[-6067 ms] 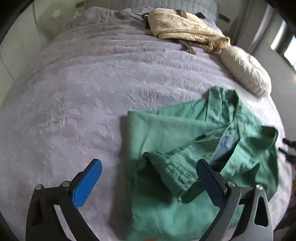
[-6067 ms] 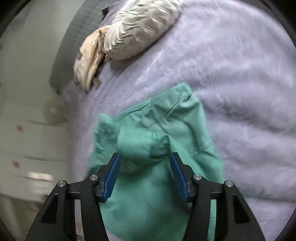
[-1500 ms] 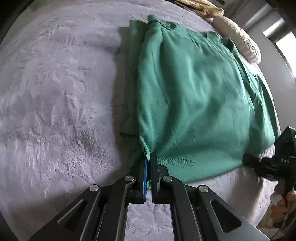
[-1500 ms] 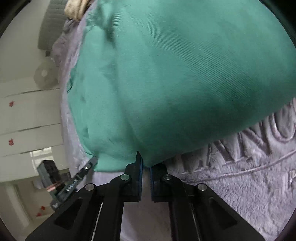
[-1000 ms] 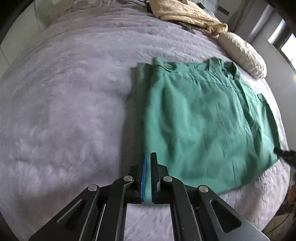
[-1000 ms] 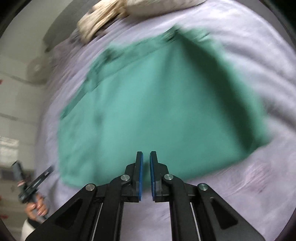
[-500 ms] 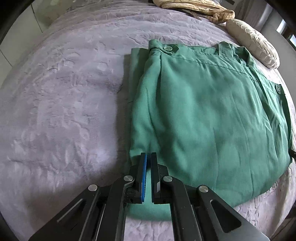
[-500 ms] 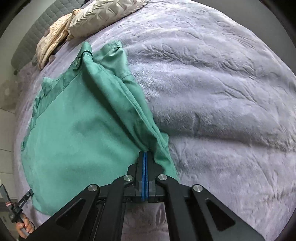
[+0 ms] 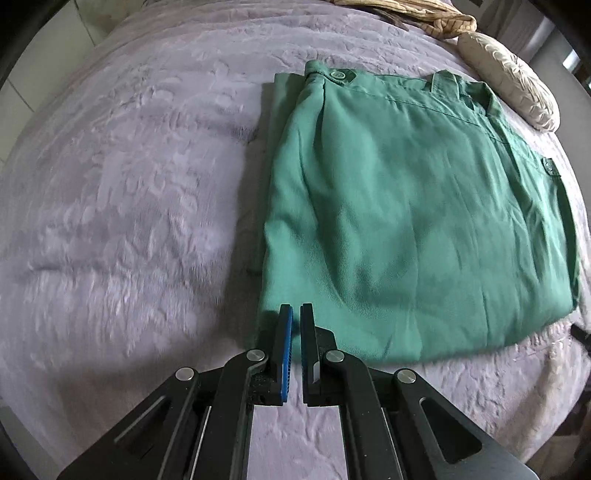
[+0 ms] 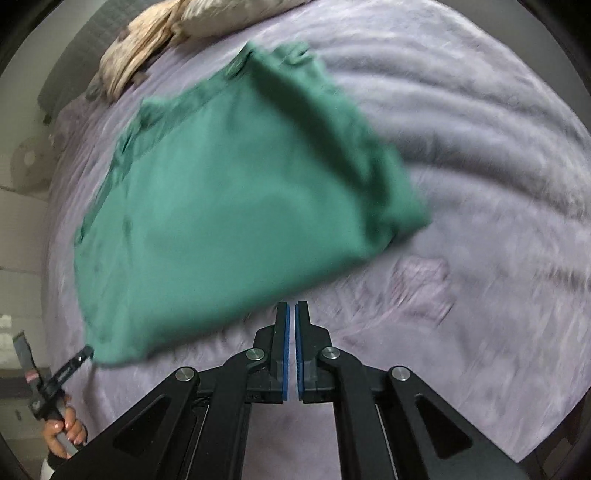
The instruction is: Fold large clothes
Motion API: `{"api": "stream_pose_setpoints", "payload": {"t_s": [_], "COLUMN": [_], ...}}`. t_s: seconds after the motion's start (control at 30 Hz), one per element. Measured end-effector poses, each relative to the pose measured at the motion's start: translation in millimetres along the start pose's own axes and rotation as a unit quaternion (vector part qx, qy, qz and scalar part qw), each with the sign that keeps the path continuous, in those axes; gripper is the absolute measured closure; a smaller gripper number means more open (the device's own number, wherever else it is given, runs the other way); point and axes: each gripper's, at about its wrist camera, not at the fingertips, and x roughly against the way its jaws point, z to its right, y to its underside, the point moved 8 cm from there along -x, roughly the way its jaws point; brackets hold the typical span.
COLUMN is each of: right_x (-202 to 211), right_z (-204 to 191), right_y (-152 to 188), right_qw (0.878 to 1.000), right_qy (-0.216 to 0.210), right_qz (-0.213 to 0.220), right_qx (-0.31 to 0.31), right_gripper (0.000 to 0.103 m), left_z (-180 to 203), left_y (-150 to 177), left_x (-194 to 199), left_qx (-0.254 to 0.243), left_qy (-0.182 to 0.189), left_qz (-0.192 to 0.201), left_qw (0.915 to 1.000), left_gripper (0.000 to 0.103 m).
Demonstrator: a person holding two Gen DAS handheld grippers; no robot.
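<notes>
A green pair of trousers [image 9: 406,221] lies folded flat on the lilac bedspread [image 9: 129,203], waistband at the far side. My left gripper [image 9: 296,314] is shut, its tips over the near left corner of the cloth; I cannot tell if cloth is pinched. In the right wrist view the green trousers [image 10: 229,206] are blurred by motion. My right gripper [image 10: 291,308] is shut and empty, just off the near edge of the cloth, above the bedspread [image 10: 480,221].
A cream cushion [image 9: 513,85] and a beige bundle of cloth [image 9: 413,11] lie at the head of the bed. The left gripper [image 10: 59,376] and the hand holding it show at the lower left of the right wrist view.
My right gripper has let go of the trousers' right corner and pulled back off the cloth. My left gripper has stayed shut at the near left corner.
</notes>
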Motion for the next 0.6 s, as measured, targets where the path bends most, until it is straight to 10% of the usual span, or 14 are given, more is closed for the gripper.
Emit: {"api": "stream_pose_setpoints", "payload": {"t_s": [0.47,0.53,0.57,0.6], "right_x": [-29.1,-30.4,-29.5,-29.2], "right_z": [-74.0,-82.9,-87.9,-94.5], "right_y": [91.4,96.8,98.5,98.7], "right_qw": [0.993,0.992,0.991,0.991], "right_qy": [-0.04,-0.044,-0.045,-0.048], "right_qz": [-0.103,-0.11,-0.109,-0.105], "right_qx": [0.049,0.054,0.059,0.065], "right_gripper": [0.091,0.062,0.041,0.037], "left_z": [-22.8,-27.6,-30.2,-35.9], "left_y": [50.9,56.4,58.0,58.4], "left_x": [17.8,18.3,18.5,22.8], "left_qx": [0.045,0.054,0.059,0.066], "left_qy": [0.016,0.018,0.014,0.003], "left_qz": [-0.032,-0.034,-0.034,-0.017], "left_qw": [0.9984,0.9978,0.9976,0.9976], "left_gripper": [0.098,0.055,0.0,0.001]}}
